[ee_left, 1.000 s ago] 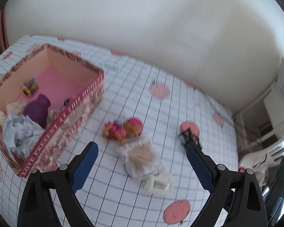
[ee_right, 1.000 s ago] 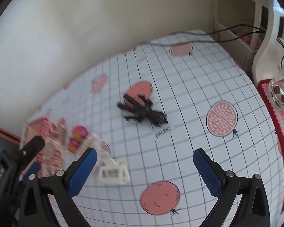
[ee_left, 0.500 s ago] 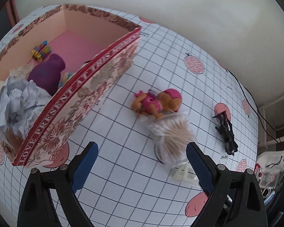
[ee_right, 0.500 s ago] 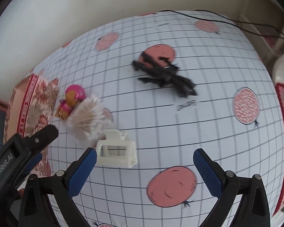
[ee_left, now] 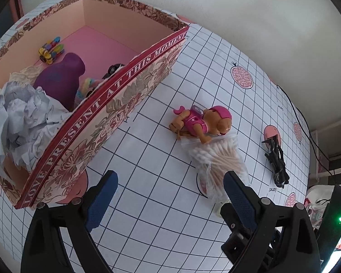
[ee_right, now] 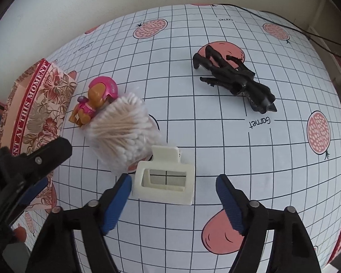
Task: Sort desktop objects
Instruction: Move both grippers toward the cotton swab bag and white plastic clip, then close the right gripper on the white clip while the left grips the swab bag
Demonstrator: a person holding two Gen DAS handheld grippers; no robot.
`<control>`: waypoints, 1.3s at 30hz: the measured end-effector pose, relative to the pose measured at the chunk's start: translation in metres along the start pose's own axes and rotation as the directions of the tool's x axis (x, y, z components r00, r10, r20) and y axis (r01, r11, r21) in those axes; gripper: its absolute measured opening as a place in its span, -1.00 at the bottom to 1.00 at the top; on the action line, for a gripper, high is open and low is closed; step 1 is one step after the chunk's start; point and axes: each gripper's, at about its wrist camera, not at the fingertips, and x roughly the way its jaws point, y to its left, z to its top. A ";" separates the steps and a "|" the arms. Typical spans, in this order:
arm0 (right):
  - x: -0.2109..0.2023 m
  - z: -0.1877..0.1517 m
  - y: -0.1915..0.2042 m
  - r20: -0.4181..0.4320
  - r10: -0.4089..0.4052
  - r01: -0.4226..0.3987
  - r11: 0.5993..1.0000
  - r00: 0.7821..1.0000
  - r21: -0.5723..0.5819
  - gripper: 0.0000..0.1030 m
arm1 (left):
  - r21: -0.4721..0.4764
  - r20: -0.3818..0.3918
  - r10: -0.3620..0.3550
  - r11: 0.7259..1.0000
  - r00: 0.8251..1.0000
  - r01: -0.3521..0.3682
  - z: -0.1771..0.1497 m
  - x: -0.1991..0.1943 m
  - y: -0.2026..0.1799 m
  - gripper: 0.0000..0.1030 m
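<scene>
Left tool (ee_left: 169, 195): mine, blue-padded fingers spread wide with nothing between them, low in the left wrist view over bare grid cloth.
Right tool (ee_right: 173, 196): mine, fingers also spread and holding nothing; the cream plastic hair claw clip (ee_right: 164, 183) lies in the gap, nearer the left pad.
Floral cardboard box with a red lettered rim (ee_left: 116, 104): upper left of the left wrist view, its long wall running diagonally; it holds crumpled grey paper (ee_left: 22, 116), a purple bottle-shaped thing (ee_left: 61, 77) and small coloured toys.
Orange toy dog in a pink helmet (ee_left: 202, 122): centre right, touching the clear bag of cotton swabs (ee_left: 218, 163) below it.
Black plastic toy figure (ee_right: 236, 77): upper right of the right wrist view, well apart from the rest.
Open room: bare white grid-and-pomegranate cloth of the table (ee_right: 216, 136) between box wall and dog, and between clip and black figure.
Edges: the table's right edge curves down the right side of the right wrist view.
</scene>
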 end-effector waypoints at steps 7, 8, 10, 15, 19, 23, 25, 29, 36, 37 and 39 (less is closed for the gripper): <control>-0.001 -0.001 -0.011 0.006 -0.014 0.014 1.000 1.000 0.024 0.09 | 0.005 -0.017 -0.043 0.999 0.999 0.044 -0.001 0.006 -0.004 0.83; -0.003 -0.001 -0.016 0.010 -0.015 0.015 0.999 1.000 0.037 0.09 | 0.008 -0.016 -0.056 0.998 0.998 0.056 -0.001 0.007 -0.006 0.83; -0.007 0.000 -0.025 0.020 -0.020 0.019 0.998 1.000 0.060 0.06 | 0.018 -0.007 -0.070 0.997 0.997 0.071 -0.002 0.007 -0.011 0.83; -0.018 0.001 -0.053 0.040 -0.023 0.017 0.990 0.999 0.140 0.06 | 0.050 0.033 -0.112 0.993 0.993 0.111 -0.002 0.008 -0.026 0.83; -0.031 -0.003 -0.066 0.058 -0.018 0.008 0.986 0.998 0.169 0.06 | 0.078 0.041 -0.088 0.993 0.995 0.085 -0.003 0.022 -0.036 0.83; -0.041 -0.014 -0.079 0.080 -0.011 -0.004 0.982 0.997 0.188 0.06 | 0.122 0.031 -0.089 0.989 0.996 0.084 -0.011 0.035 -0.049 0.82; -0.040 -0.008 -0.076 0.083 -0.015 -0.001 0.981 0.996 0.196 0.06 | 0.154 0.029 -0.080 0.985 0.996 0.075 -0.016 0.040 -0.059 0.83; -0.034 -0.004 -0.086 0.071 -0.044 0.029 0.978 0.997 0.205 0.06 | 0.179 0.032 -0.073 0.982 0.997 0.066 -0.020 0.048 -0.068 0.82; -0.030 0.001 -0.088 0.080 -0.018 0.000 0.976 0.997 0.220 0.06 | 0.228 0.083 -0.018 0.974 0.996 -0.001 -0.026 0.051 -0.075 0.79; -0.029 0.001 -0.088 0.078 -0.017 0.000 0.976 0.997 0.216 0.06 | 0.232 0.088 -0.013 0.973 0.996 -0.008 -0.027 0.050 -0.075 0.76; -0.028 0.000 -0.087 0.072 -0.015 -0.001 0.978 0.997 0.208 0.06 | 0.249 0.095 0.000 0.968 0.996 -0.024 -0.028 0.050 -0.073 0.68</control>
